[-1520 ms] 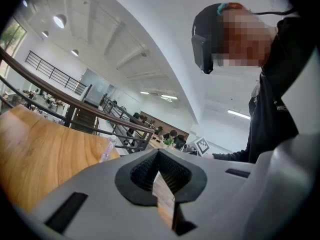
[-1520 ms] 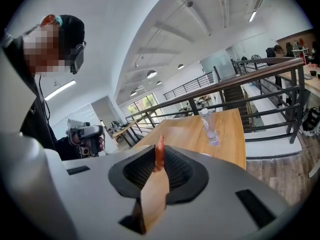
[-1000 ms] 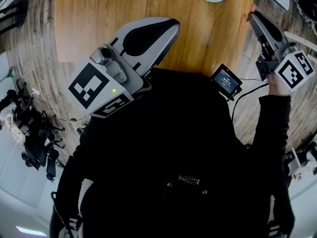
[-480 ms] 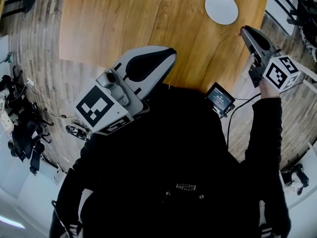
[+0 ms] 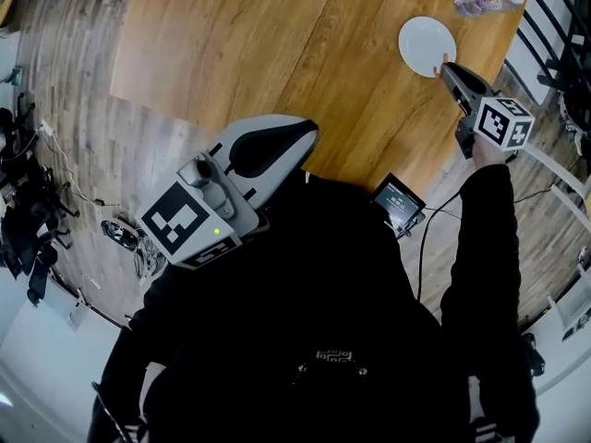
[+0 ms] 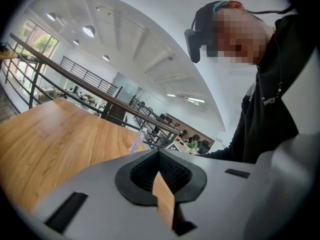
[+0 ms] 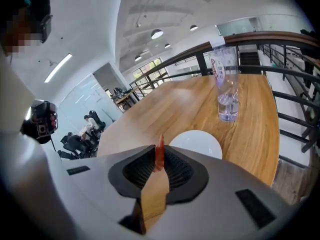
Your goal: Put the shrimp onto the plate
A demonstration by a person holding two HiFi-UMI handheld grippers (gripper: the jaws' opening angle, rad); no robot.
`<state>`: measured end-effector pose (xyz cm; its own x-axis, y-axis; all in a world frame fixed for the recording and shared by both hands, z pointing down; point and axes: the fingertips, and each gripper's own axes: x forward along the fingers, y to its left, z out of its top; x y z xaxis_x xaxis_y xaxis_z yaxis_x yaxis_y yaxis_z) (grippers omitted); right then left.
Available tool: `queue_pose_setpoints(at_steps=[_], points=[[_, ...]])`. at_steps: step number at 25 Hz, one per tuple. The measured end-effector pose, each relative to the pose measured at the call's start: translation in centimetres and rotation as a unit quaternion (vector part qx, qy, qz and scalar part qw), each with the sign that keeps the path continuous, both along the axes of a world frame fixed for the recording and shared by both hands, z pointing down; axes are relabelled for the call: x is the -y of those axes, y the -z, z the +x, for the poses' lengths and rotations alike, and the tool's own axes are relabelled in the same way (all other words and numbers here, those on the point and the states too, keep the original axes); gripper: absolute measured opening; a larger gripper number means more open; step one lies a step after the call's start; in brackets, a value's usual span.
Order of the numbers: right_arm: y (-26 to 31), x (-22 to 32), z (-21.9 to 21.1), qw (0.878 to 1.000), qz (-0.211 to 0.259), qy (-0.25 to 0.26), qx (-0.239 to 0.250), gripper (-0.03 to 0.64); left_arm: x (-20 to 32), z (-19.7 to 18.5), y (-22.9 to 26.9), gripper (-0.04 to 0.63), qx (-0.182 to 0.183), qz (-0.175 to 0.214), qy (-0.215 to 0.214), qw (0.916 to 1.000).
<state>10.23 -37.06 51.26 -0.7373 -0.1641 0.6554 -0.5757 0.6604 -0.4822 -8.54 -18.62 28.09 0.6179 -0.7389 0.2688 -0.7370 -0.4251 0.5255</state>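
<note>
Now that the right gripper has come down by the near rim of the round white plate, at the brown wooden table's far right corner, the drop looks close. Its jaws pinch the small red shrimp. The plate is bare; the clear plastic bottle beside it holds little water. The left gripper is closed on nothing.

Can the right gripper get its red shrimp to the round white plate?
Probably yes. The right gripper, shut on the small red shrimp, points at the round white plate just ahead. Nothing stands between them; the clear plastic bottle is beyond it.
</note>
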Motion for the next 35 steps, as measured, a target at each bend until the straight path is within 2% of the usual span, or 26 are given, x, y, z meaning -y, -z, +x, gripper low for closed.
queue_pose_setpoints(at_steps=[10,13,21,24,29,35], points=[[-8.9,2.0,-1.0,0.995,-0.059,-0.004,-0.076,0.066,-1.2,-2.5,-0.4,0.003,-0.005,-0.013,0.032,0.9994],[-10.4,2.4,-0.8,0.994,-0.064,0.001,-0.093,0.066,-1.3,-2.6,-0.9,0.003,-0.007,-0.016,0.039,0.9991],[-11.6,3.0,-1.0,0.99,-0.024,0.007,-0.14,0.068,-1.7,-3.2,-1.6,0.003,-0.013,-0.024,0.047,0.9985],[-11.5,2.8,-1.2,0.988,-0.012,0.016,-0.15,0.104,-1.8,-3.4,-1.6,0.003,-0.015,-0.028,0.047,0.9984],[-11.0,4.2,-1.5,0.99,0.007,-0.003,-0.142,0.196,-1.4,-3.6,-1.4,0.003,-0.012,-0.024,0.044,0.9987],[-8.8,4.4,-1.1,0.992,0.021,-0.026,-0.12,0.197,-1.8,-3.1,-1.4,0.003,-0.009,-0.021,0.032,0.9992]])
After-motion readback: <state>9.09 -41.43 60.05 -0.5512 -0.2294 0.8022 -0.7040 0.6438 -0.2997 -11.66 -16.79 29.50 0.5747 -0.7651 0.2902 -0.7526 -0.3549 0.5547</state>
